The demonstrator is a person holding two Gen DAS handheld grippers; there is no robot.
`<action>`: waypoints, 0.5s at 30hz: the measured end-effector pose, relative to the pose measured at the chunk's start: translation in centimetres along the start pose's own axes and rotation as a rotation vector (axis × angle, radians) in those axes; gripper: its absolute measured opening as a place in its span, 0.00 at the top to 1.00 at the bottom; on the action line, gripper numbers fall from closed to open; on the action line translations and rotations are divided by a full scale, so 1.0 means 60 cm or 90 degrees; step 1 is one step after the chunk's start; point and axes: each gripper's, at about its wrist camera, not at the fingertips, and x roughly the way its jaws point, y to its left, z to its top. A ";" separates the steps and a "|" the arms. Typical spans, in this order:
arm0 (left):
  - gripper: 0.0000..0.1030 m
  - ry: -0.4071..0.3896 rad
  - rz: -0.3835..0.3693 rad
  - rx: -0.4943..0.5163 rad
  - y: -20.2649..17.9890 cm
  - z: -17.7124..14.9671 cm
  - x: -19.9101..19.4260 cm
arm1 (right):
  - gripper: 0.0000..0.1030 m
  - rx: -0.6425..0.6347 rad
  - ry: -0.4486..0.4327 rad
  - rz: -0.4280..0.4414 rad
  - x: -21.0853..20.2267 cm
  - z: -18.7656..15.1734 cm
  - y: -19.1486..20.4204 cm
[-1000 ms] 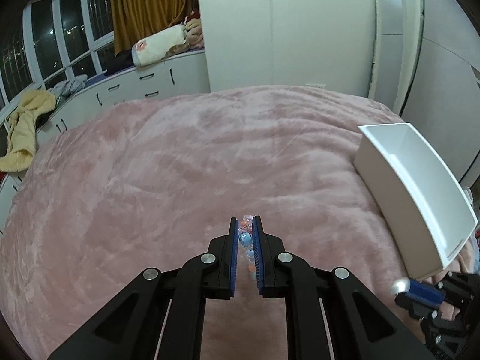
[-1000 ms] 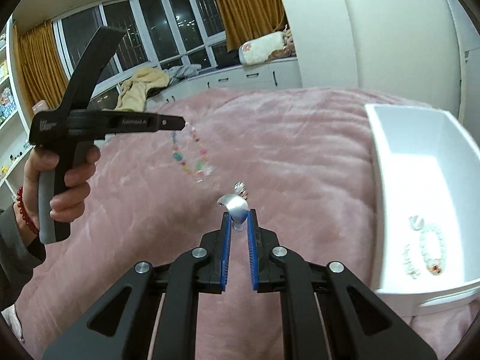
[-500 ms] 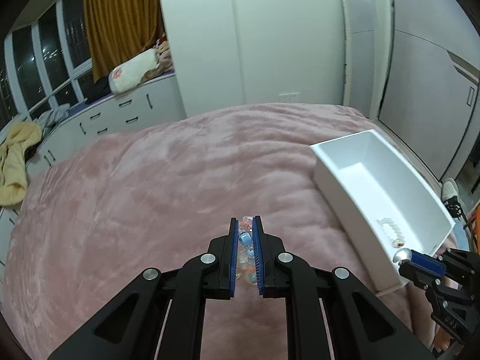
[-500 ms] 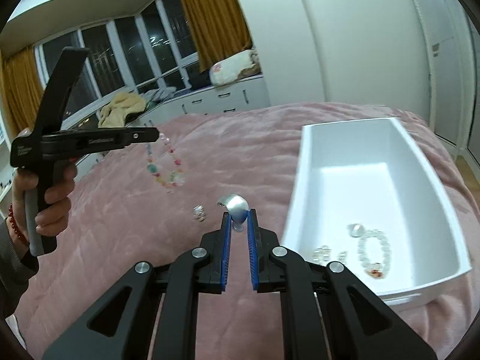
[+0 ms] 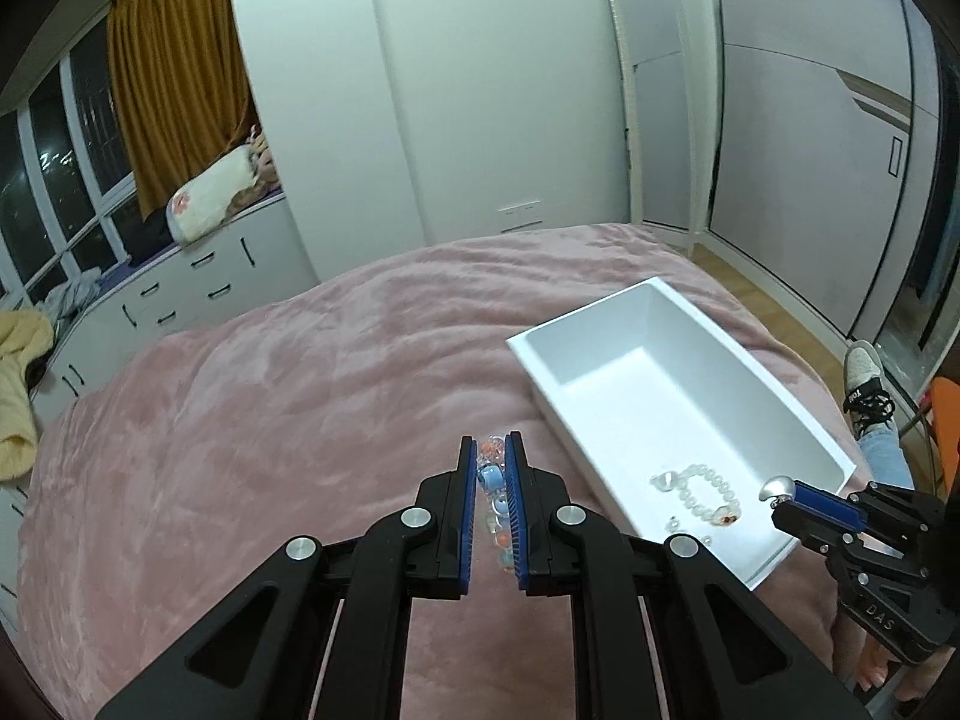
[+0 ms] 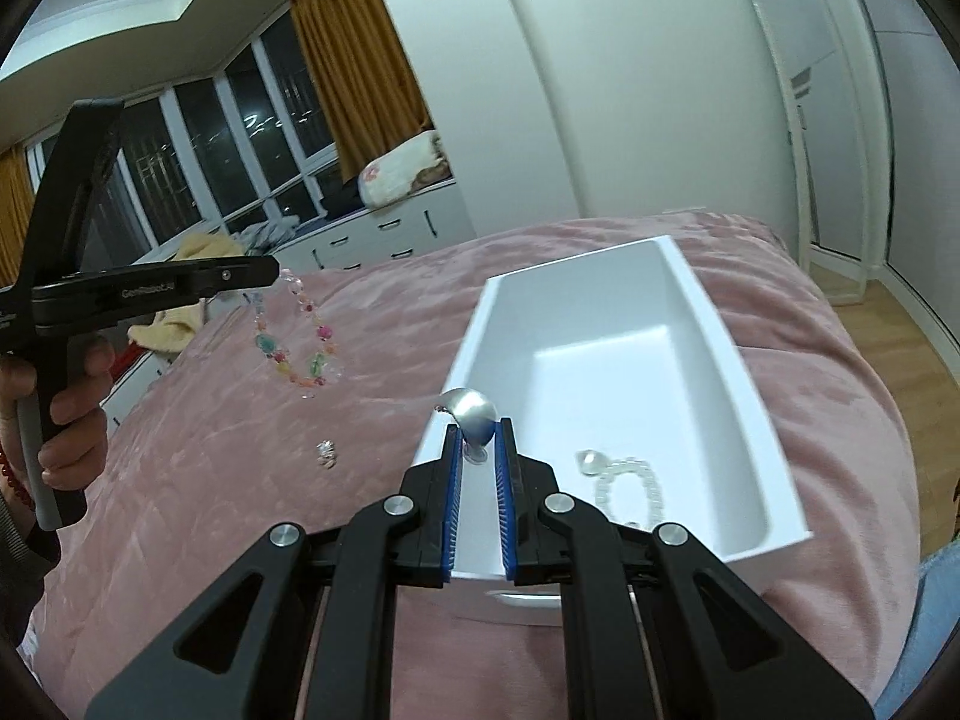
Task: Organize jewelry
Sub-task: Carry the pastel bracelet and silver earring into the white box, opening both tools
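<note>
White bin's (image 6: 744,372) near rim underlies right tool (image 6: 478,441) gripping silver earring (image 6: 474,414).

Plush matt pink blanket (image 5: 252,420); smooth glossy white plastic tray (image 6: 708,324); shiny metal earring (image 6: 471,414).

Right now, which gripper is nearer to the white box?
Right. The right gripper, holding a silver piece, is at the near rim of the white box. The left gripper, holding a bead bracelet, is farther left over the pink blanket.
</note>
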 end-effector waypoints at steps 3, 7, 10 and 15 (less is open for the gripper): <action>0.86 -0.003 -0.004 0.016 -0.022 0.011 0.007 | 0.89 0.007 -0.005 -0.010 -0.010 -0.007 -0.015; 0.86 -0.003 -0.014 0.029 -0.049 0.026 0.013 | 0.89 0.023 -0.004 -0.022 -0.015 -0.018 -0.044; 0.86 -0.001 -0.026 0.041 -0.075 0.035 0.023 | 0.89 0.036 -0.001 -0.022 -0.014 -0.021 -0.056; 0.86 0.006 -0.044 0.060 -0.126 0.052 0.052 | 0.89 0.030 -0.012 -0.032 -0.020 -0.014 -0.063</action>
